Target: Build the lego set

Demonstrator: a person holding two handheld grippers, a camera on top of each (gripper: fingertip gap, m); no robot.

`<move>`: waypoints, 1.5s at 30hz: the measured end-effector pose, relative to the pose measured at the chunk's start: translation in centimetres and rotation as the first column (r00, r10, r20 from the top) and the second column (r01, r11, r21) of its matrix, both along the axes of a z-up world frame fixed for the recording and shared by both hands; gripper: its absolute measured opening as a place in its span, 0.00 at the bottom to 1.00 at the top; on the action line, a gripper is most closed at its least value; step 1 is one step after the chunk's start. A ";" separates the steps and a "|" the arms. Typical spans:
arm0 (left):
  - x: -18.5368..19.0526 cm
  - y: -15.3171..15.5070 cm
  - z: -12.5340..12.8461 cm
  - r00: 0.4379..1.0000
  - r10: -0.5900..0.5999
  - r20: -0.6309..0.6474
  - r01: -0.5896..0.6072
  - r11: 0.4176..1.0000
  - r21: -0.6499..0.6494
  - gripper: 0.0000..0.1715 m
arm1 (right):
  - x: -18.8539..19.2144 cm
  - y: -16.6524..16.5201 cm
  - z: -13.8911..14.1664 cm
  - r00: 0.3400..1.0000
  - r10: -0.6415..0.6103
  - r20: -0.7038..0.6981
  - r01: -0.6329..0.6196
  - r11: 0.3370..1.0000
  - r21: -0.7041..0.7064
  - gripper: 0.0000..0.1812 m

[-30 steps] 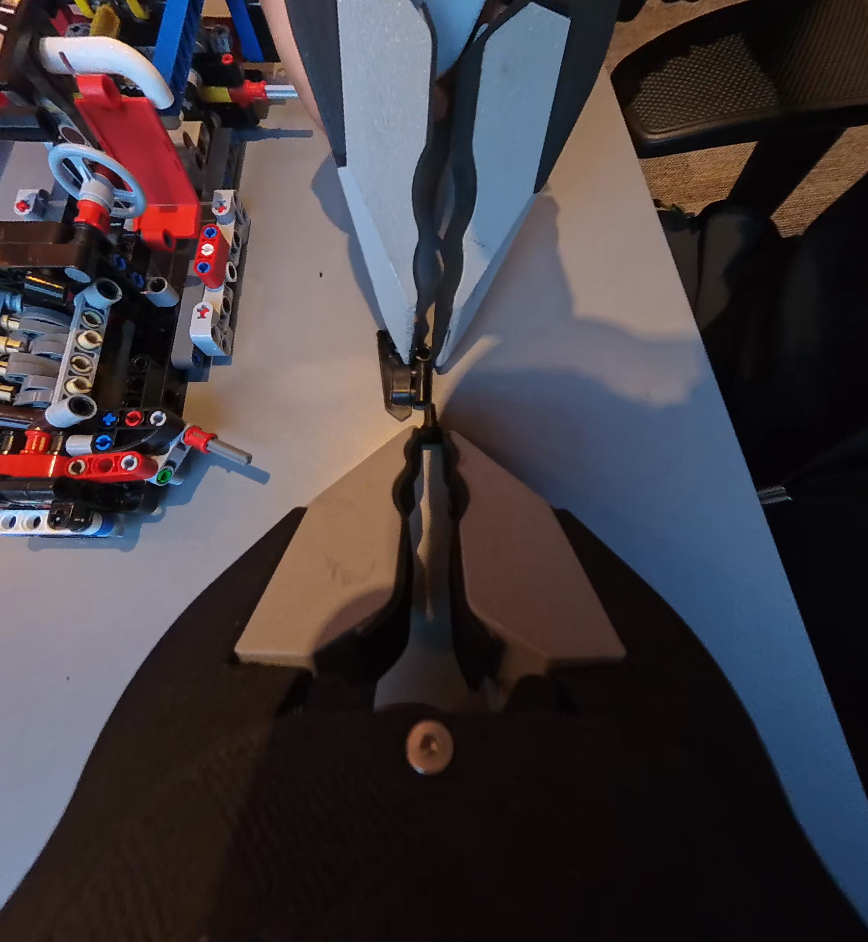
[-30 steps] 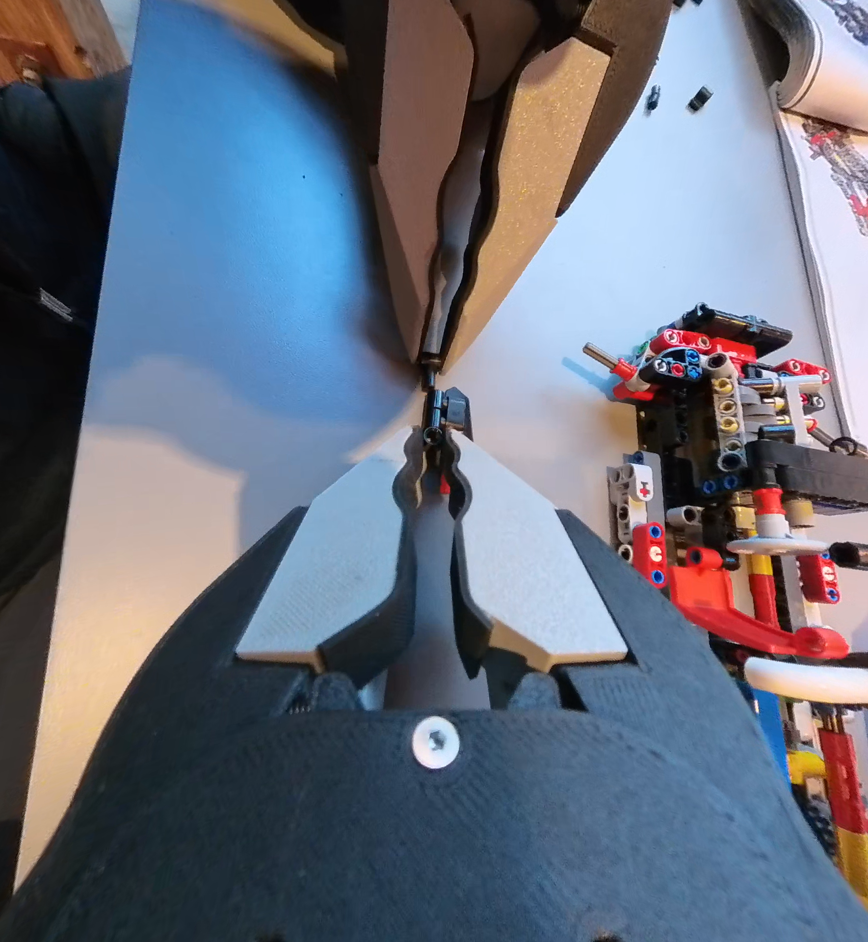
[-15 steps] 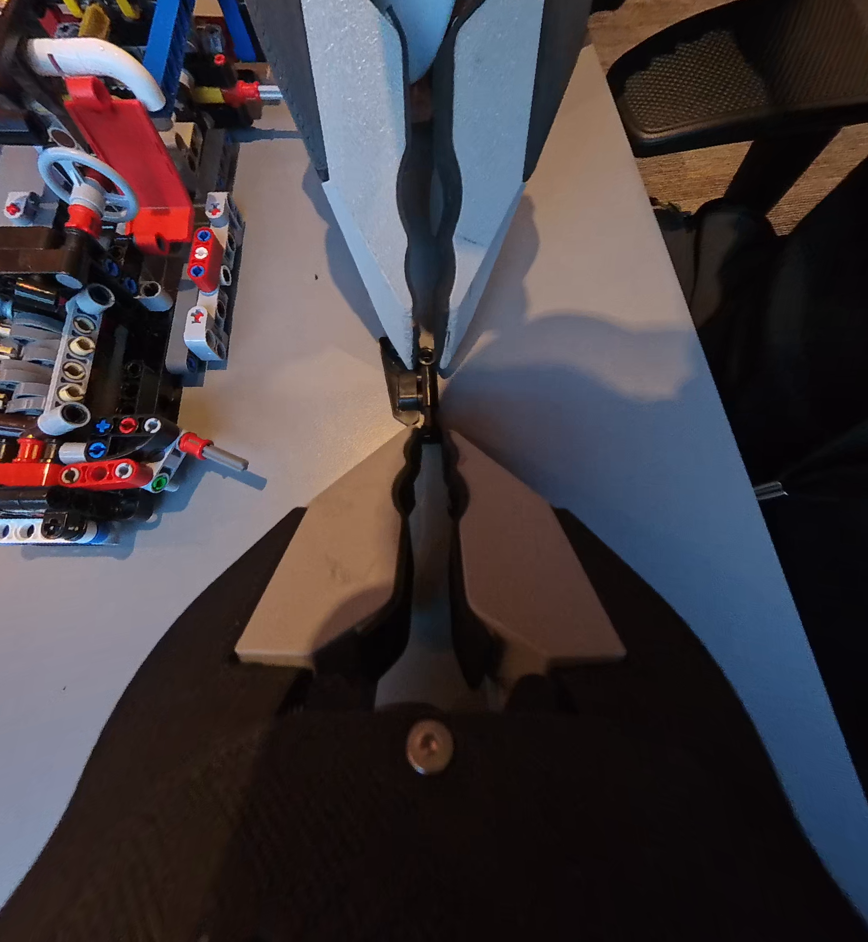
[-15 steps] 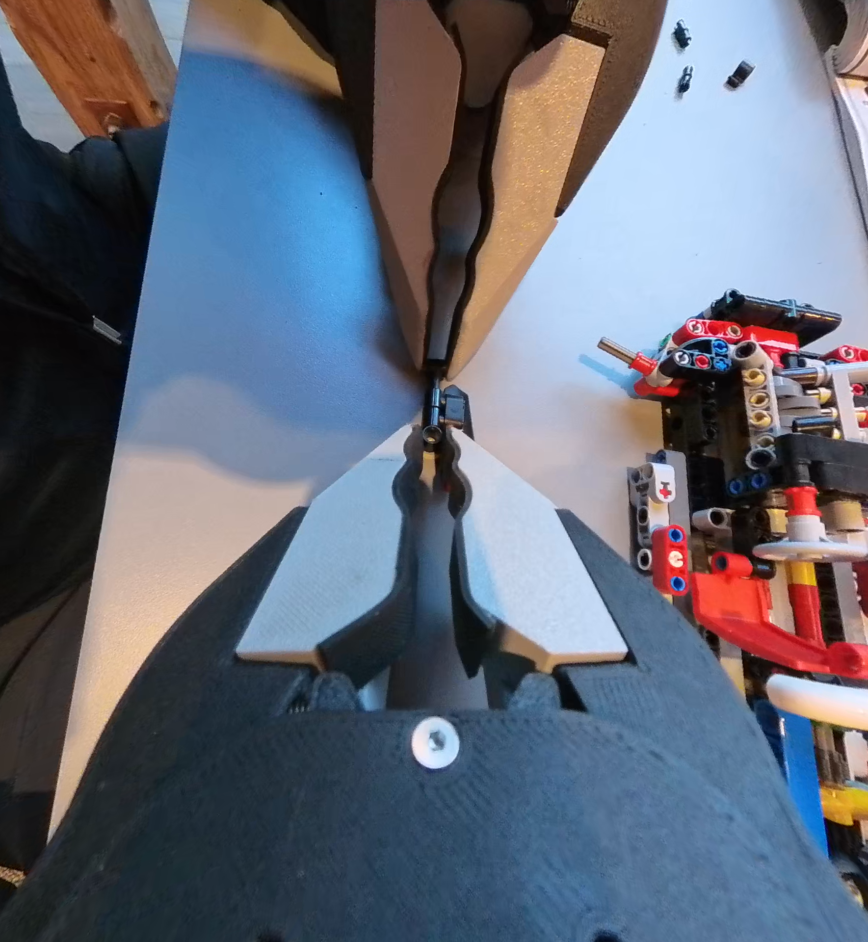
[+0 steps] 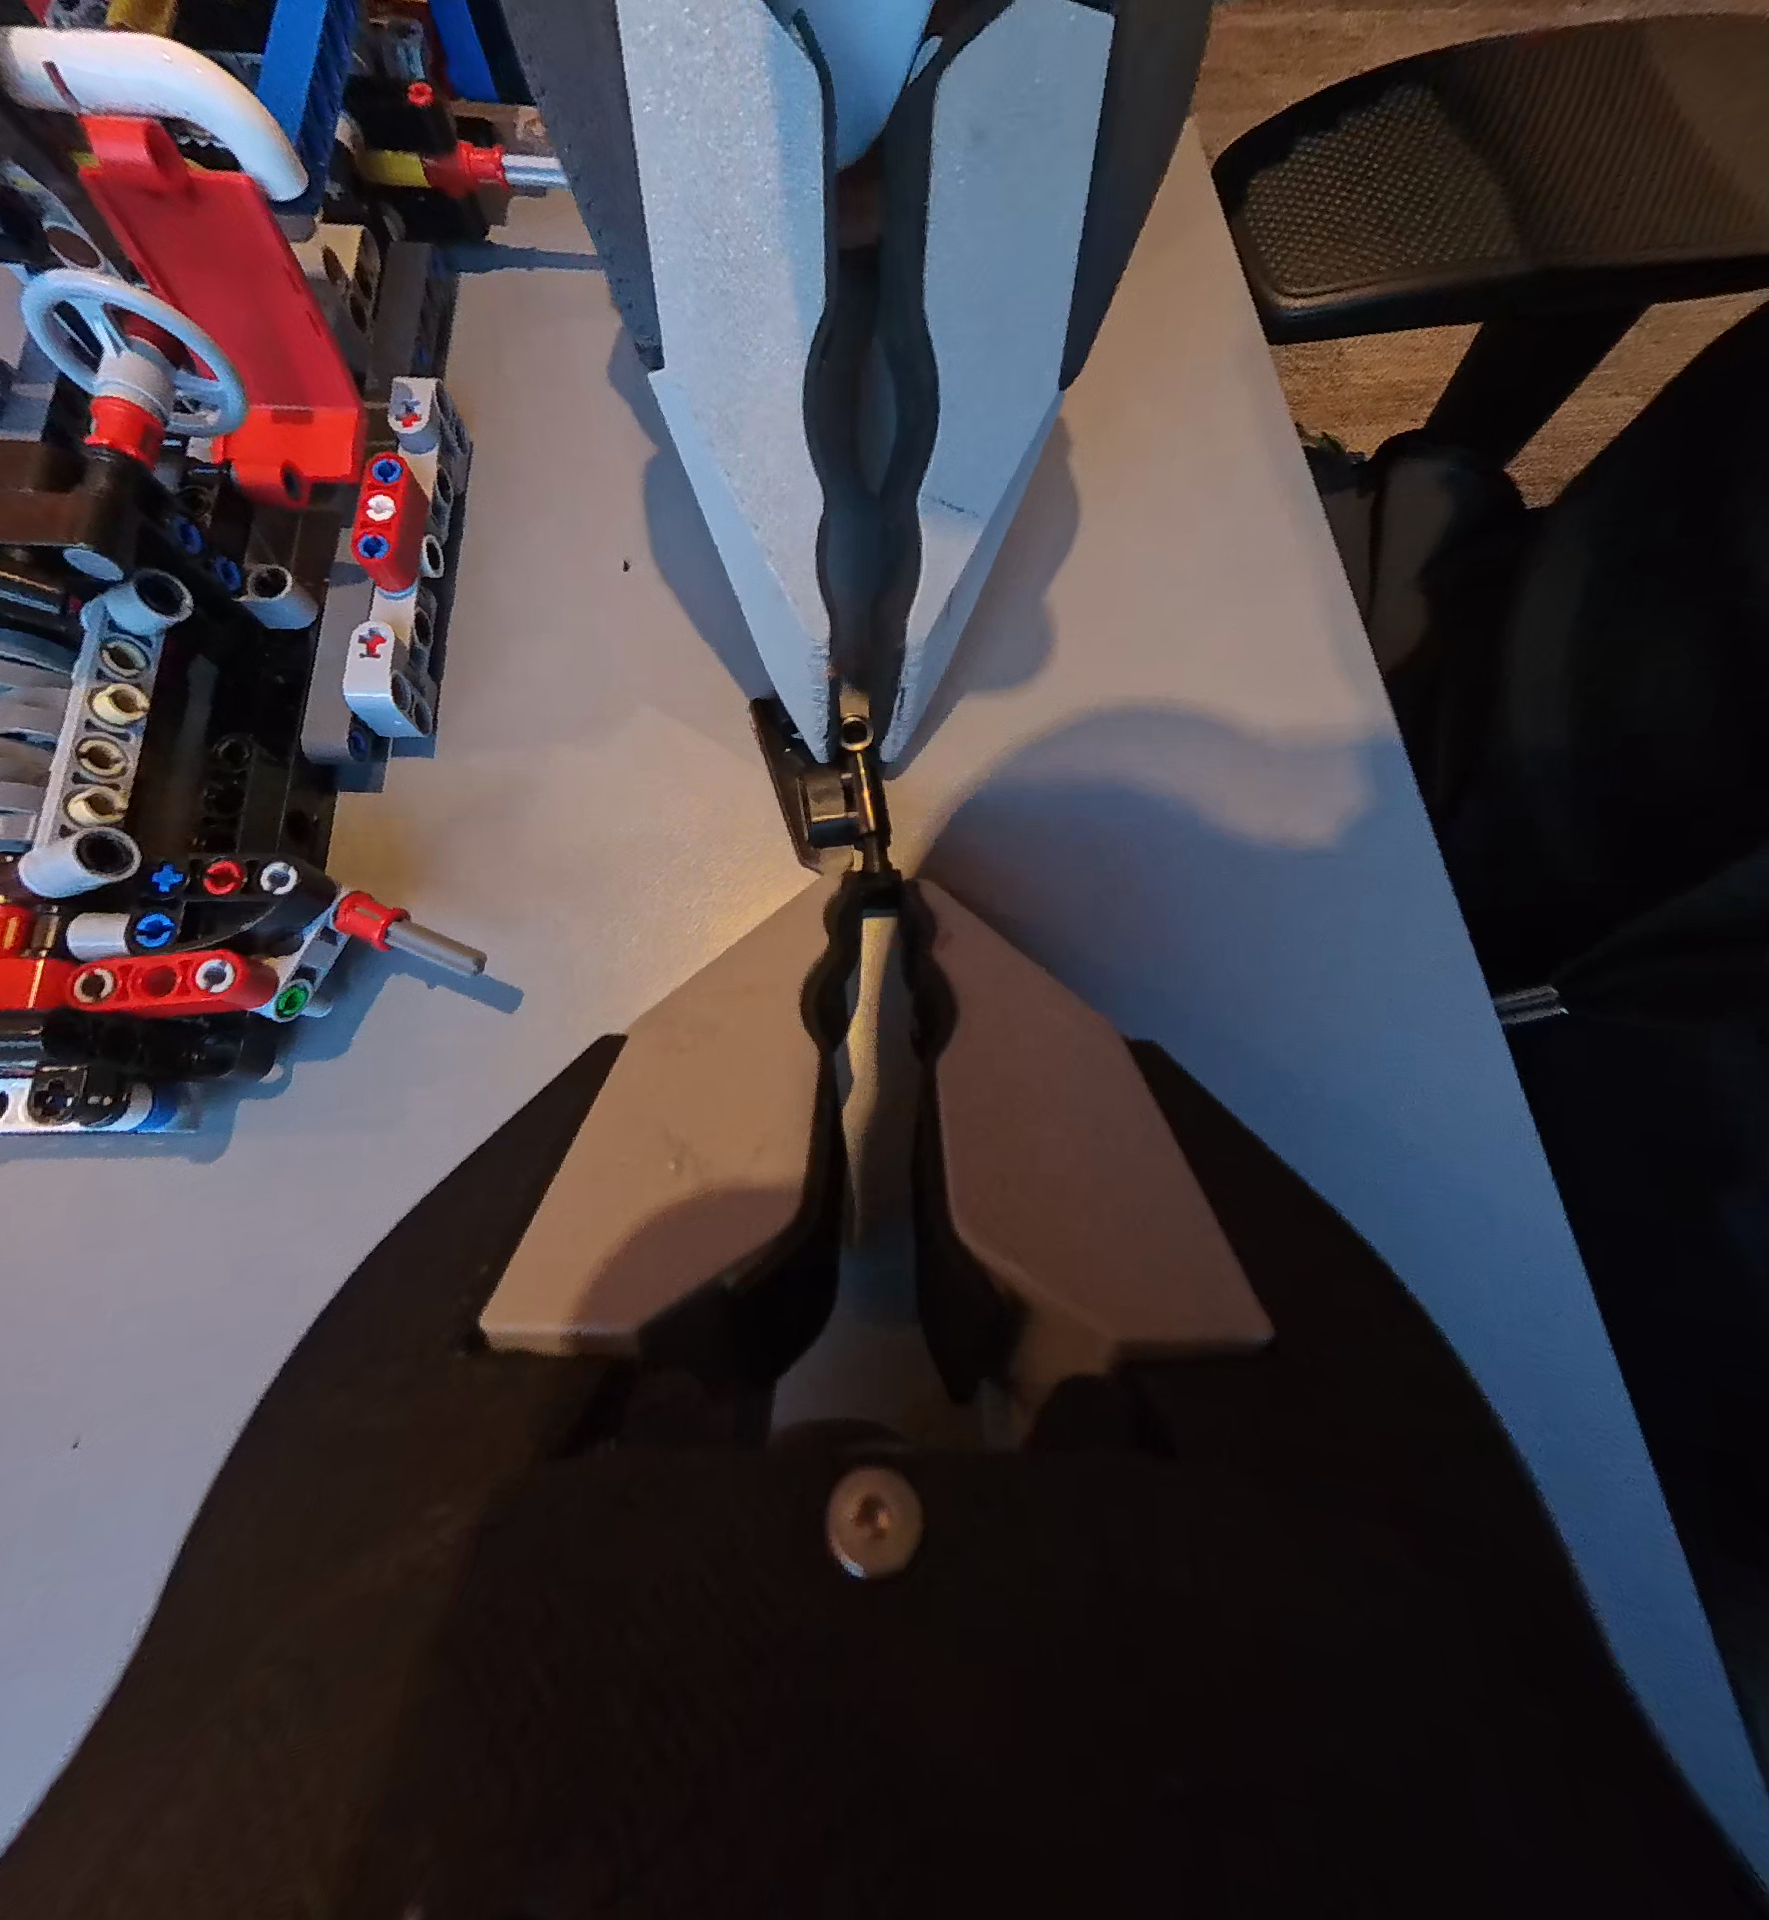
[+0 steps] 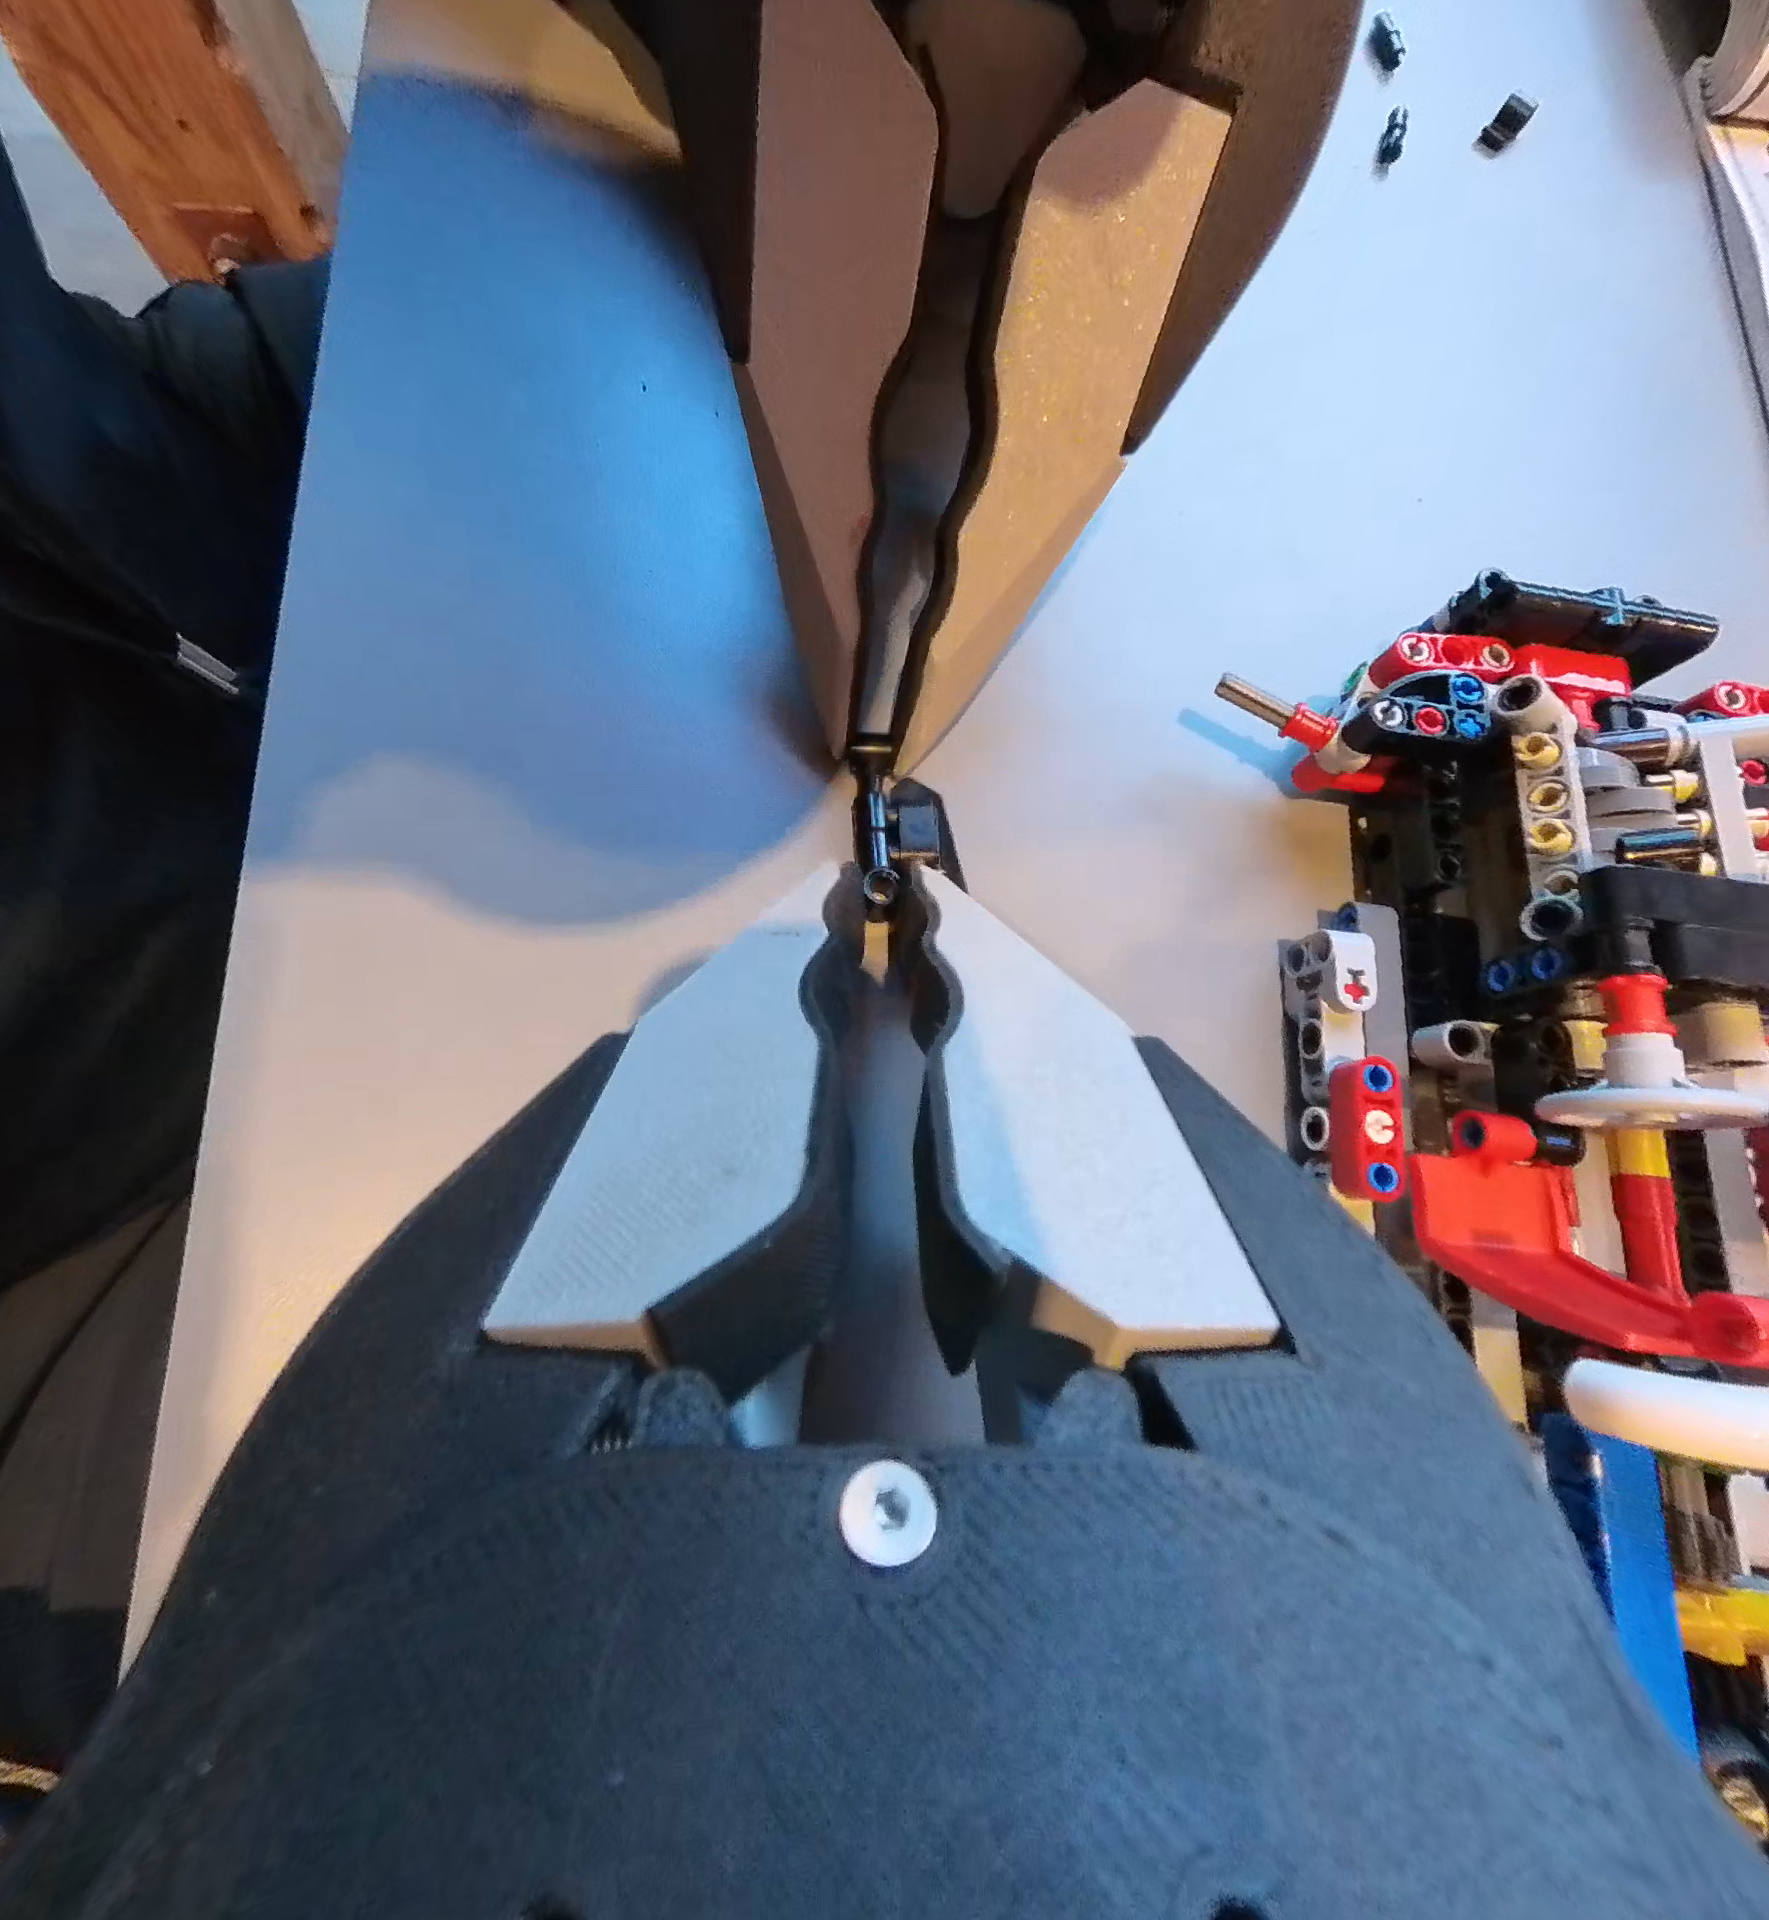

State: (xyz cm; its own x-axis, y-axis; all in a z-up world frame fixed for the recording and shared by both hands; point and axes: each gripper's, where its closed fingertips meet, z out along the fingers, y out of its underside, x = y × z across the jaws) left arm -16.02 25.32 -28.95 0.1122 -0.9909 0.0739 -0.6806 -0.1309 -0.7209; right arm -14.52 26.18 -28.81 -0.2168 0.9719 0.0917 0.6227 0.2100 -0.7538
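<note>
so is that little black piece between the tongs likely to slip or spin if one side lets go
Probably. The black piece is tiny and glossy, pinched only at the tips of the left tongs and right tongs. Its pin-jointed look suggests it could swivel. It seems stiff and light.

So there's a tiny black connector [image 5: 838, 808] up off the table, caught at both ends, with a thin black pin [image 6: 876, 831] running through its side. Its flat tab sticks out sideways. The model [image 5: 163, 623] sits well apart on the table: a chunky build, black frame, red beams, grey steering wheel, white curved tube, grey axle poking out at one corner.
</note>
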 end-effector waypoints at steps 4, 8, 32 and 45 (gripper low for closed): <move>0.1 0.0 0.0 1.000 0.028 -0.005 -0.028 0.999 0.027 0.02 | 0.0 0.0 0.0 1.000 -0.003 0.002 0.003 1.000 0.000 0.02; 0.1 0.1 0.0 0.996 0.089 -0.005 -0.089 0.996 0.030 0.02 | 0.1 0.0 0.0 1.000 -0.025 0.014 0.026 0.997 -0.077 0.02; 0.6 0.0 0.7 0.787 0.617 0.013 -0.351 0.464 -0.813 0.02 | 0.1 -0.3 0.3 0.986 -0.155 0.058 0.165 0.935 -0.314 0.02; 4.1 -2.1 0.4 0.896 0.439 0.061 -0.350 0.784 -0.512 0.02 | -0.1 -0.8 0.0 0.994 -0.078 0.074 0.096 0.955 -0.280 0.00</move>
